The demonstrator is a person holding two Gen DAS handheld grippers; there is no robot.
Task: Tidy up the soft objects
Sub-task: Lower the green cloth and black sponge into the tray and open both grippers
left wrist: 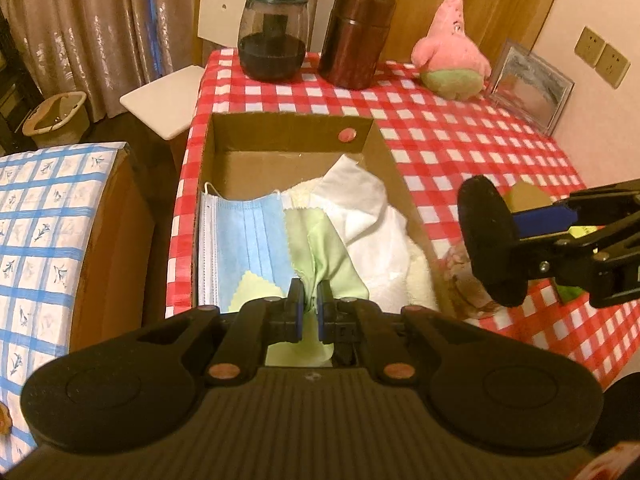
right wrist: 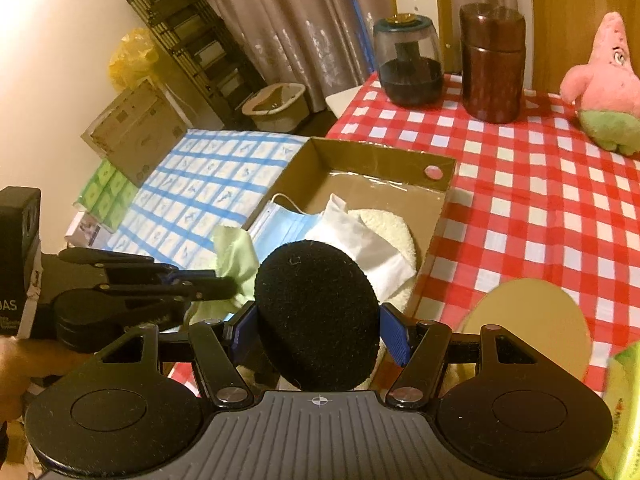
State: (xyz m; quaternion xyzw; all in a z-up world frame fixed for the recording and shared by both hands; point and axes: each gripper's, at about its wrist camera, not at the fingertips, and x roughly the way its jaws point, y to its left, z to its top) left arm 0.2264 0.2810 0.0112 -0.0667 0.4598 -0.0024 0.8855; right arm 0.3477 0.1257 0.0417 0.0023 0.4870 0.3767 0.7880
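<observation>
A cardboard box [left wrist: 288, 132] sits on the red checked table. It holds a blue face mask [left wrist: 244, 236], a white cloth [left wrist: 360, 208], a cream fluffy pad [right wrist: 394, 226] and a yellow-green cloth [left wrist: 256, 292]. My left gripper [left wrist: 308, 300] is shut on a light green cloth [left wrist: 320, 248] over the box's near end; it also shows in the right wrist view [right wrist: 236, 256]. My right gripper [right wrist: 320, 332] is shut on a black foam pad [right wrist: 316, 312], just right of the box; the pad also shows in the left wrist view [left wrist: 488, 240].
A pink star plush [left wrist: 452, 52], a brown canister [left wrist: 356, 36], a dark glass jar [left wrist: 272, 36] and a picture frame [left wrist: 528, 88] stand at the table's back. A tan round disc [right wrist: 528, 324] lies at the near right. A blue checked box [left wrist: 44, 220] stands left.
</observation>
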